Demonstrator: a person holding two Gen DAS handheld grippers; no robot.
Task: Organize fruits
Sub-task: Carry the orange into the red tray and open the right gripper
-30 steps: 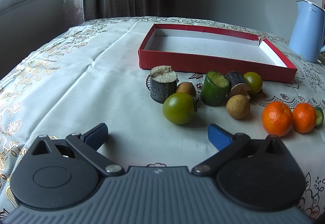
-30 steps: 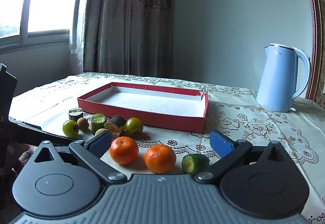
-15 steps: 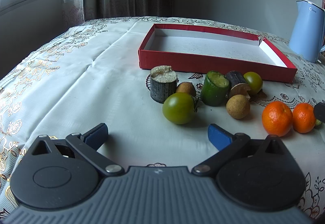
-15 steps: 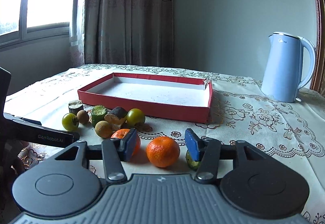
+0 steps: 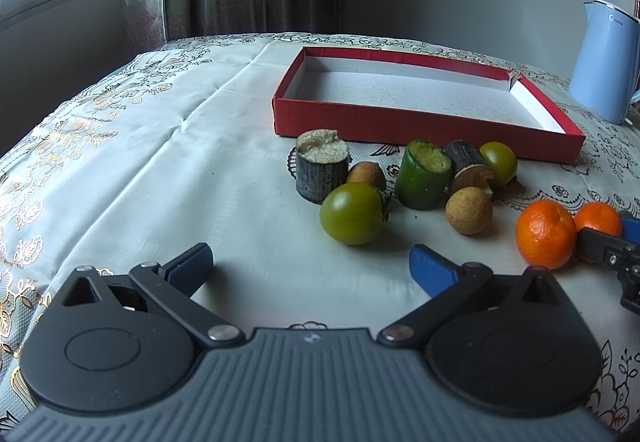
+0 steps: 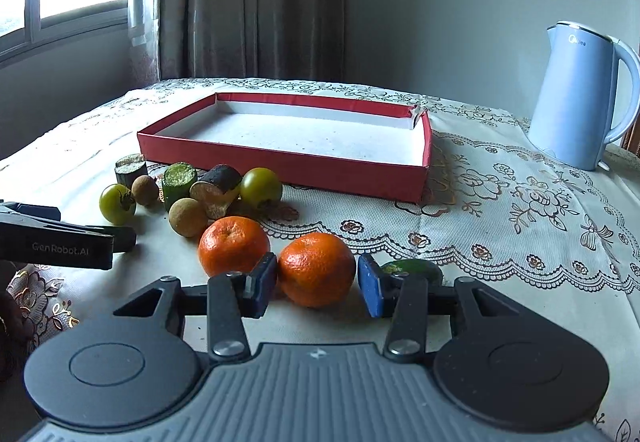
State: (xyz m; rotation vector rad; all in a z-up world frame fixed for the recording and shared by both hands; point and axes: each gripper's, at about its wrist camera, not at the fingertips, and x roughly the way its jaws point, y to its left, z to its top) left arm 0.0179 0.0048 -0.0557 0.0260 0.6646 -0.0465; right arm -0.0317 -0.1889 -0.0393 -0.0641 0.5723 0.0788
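Note:
Two oranges lie on the tablecloth. My right gripper [image 6: 318, 284] is closing on the right orange [image 6: 316, 268], with a blue pad against each side of it. The left orange [image 6: 234, 246] rests just outside the left pad. A green lime piece [image 6: 412, 268] lies behind the right pad. In the left wrist view one of the right gripper's fingers [image 5: 600, 244] shows by the held orange [image 5: 598, 215]. My left gripper [image 5: 310, 260] stands open over bare cloth, with a green tomato [image 5: 352, 213] just ahead. The red box [image 6: 280, 165] stands behind the fruit.
A cluster of a second green tomato [image 6: 261, 185], two brown longans [image 6: 188, 217], a green cane piece [image 6: 178, 179] and dark cane pieces [image 6: 218, 181] lies before the box. A blue kettle [image 6: 580, 97] stands at the back right. The left gripper's arm [image 6: 60, 242] reaches in from the left.
My right gripper moved forward and down, and its jaws went from wide open to closed around the right orange. It now shows at the right edge of the left wrist view. The left gripper stayed still.

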